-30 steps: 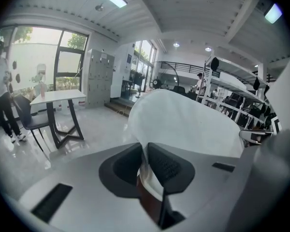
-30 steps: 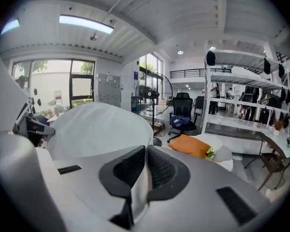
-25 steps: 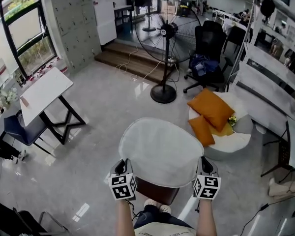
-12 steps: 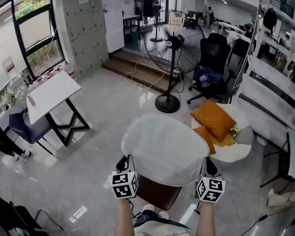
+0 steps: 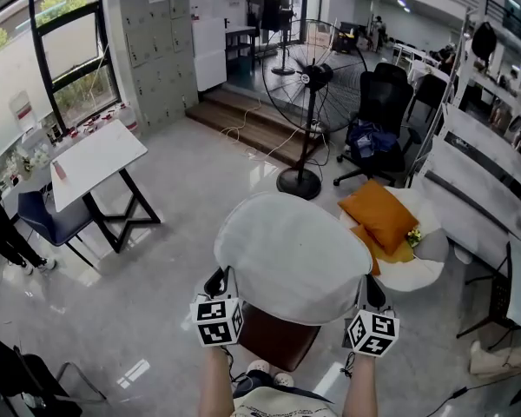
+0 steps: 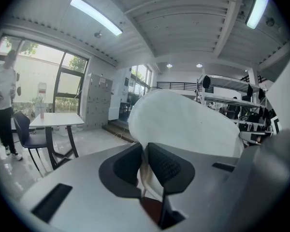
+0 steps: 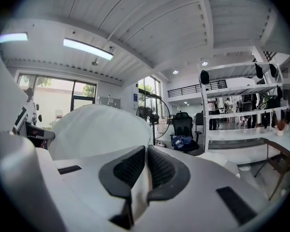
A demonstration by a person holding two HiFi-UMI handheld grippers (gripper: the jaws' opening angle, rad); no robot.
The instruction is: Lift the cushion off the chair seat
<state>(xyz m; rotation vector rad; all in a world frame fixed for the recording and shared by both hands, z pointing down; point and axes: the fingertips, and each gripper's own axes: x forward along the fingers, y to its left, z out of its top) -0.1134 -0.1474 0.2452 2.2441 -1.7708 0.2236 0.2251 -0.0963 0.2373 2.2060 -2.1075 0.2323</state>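
Observation:
A round white cushion (image 5: 291, 257) hangs in the air in front of me, above a dark brown chair seat (image 5: 273, 337). My left gripper (image 5: 220, 287) is shut on the cushion's near left edge, and my right gripper (image 5: 366, 295) is shut on its near right edge. In the left gripper view the white cushion (image 6: 188, 122) rises from between the black pads (image 6: 165, 167), with the gripper (image 6: 145, 166) pinching its thin rim. The right gripper view shows the cushion (image 7: 99, 129) to the left and its rim caught in the gripper (image 7: 146, 167).
A tall standing fan (image 5: 314, 102) is beyond the cushion. A white round seat with orange pillows (image 5: 380, 218) lies at the right. A white folding table (image 5: 95, 163) and a blue chair (image 5: 43, 220) stand at the left, a black office chair (image 5: 378, 124) further back.
Both grippers have risen together with the cushion, which now hangs higher above the brown seat and shows more of that seat beneath it.

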